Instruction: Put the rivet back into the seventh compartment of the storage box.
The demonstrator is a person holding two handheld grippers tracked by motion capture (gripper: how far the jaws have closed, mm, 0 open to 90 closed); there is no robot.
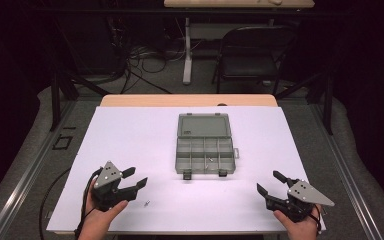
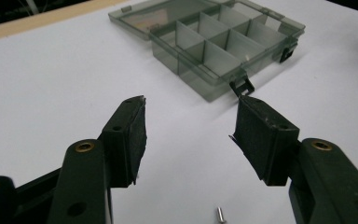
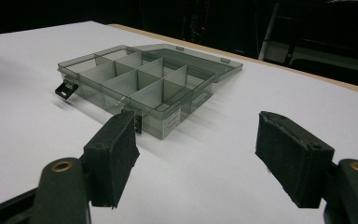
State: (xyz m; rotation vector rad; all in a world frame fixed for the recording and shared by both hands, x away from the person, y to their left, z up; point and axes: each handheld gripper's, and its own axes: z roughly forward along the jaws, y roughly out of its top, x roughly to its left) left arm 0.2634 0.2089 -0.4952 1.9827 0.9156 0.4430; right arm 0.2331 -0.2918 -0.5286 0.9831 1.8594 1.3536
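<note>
A grey see-through compartment box point(image 1: 204, 154) lies open in the middle of the white table, its lid point(image 1: 203, 125) folded back flat. A tiny metal part point(image 1: 208, 161) rests in one front compartment. A small screw point(image 1: 146, 203) lies on the table just right of my left gripper point(image 1: 135, 177), and in the left gripper view the screw point(image 2: 220, 214) sits below and between the jaws. The left gripper point(image 2: 189, 123) is open with nothing between its pads. My right gripper point(image 1: 268, 182) stands open at the front right, aimed at the box point(image 3: 135, 88); its jaws point(image 3: 196, 140) hold nothing.
The white sheet point(image 1: 130, 135) covers a wooden table point(image 1: 187, 100) whose far edge shows. Two black latches point(image 1: 186, 175) hang off the box's front wall. A black chair point(image 1: 250, 55) and cables stand on the floor beyond the table.
</note>
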